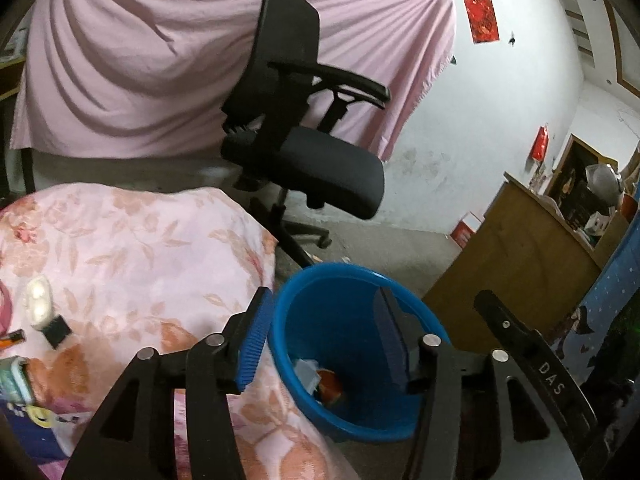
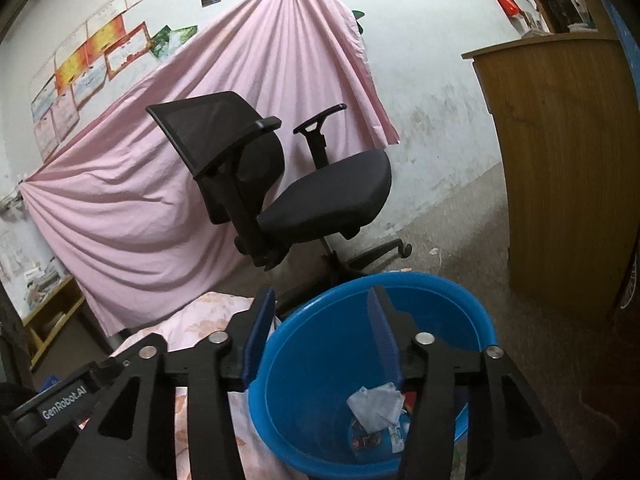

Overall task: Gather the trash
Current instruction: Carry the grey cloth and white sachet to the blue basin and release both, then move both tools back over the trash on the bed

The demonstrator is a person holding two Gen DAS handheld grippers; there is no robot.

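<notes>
A blue bin (image 1: 296, 332) stands on the floor beside the cloth-covered table. My left gripper (image 1: 322, 296) hangs open over its mouth, nothing between its blue pads (image 1: 252, 344). At the bin's bottom lie a grey scrap (image 1: 306, 372) and an orange-red wrapper (image 1: 330, 390). In the right wrist view my right gripper (image 2: 322, 296) is open and empty above the same bin (image 2: 316, 384), where a crumpled white paper (image 2: 376, 404) rests on colourful wrappers (image 2: 366, 438). Each gripper's black body shows at the edge of the other's view.
The table with its pink floral cloth (image 1: 140, 248) holds small items at the left: a white case (image 1: 38, 300), a black square (image 1: 58, 330), a green pack (image 1: 16, 376). A black office chair (image 1: 312, 160) stands behind the bin, a wooden cabinet (image 1: 520, 264) to its right.
</notes>
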